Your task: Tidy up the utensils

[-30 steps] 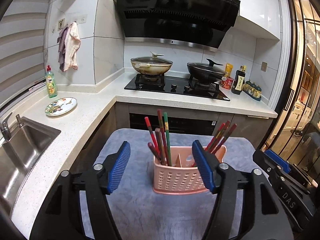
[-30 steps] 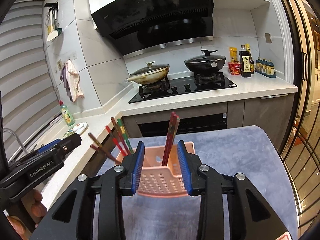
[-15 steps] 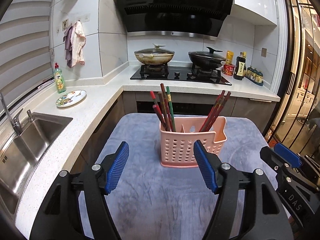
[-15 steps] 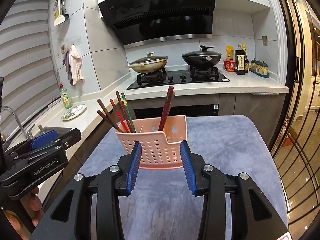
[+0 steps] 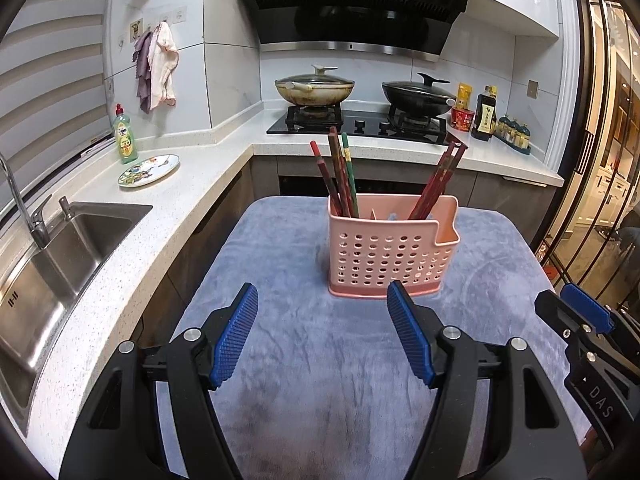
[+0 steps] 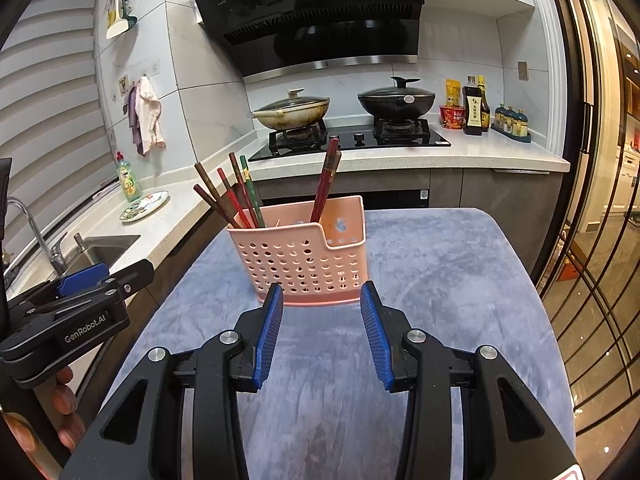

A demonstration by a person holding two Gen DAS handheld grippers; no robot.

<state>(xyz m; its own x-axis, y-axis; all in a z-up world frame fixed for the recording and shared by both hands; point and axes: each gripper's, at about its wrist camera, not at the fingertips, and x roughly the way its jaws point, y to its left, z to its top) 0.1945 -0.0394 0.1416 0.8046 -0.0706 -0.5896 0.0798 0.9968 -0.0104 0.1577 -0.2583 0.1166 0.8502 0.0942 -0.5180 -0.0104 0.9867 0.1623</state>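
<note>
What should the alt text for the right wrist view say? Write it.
A pink perforated basket holding chopsticks stands on a grey cloth-covered table, just beyond the open, empty right tongs. A stove with two lidded pans lies behind.

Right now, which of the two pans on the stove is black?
The right pan with the black lid, beside the sauce bottles. The left pan is pale and stained, with a glass lid.

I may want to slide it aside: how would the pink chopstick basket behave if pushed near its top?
The pink basket looks like thin perforated plastic, so probably light. It stands tall on a narrow base on soft grey cloth, which may grip it, so it might tip. The leaning chopsticks would likely shift or rattle.
</note>
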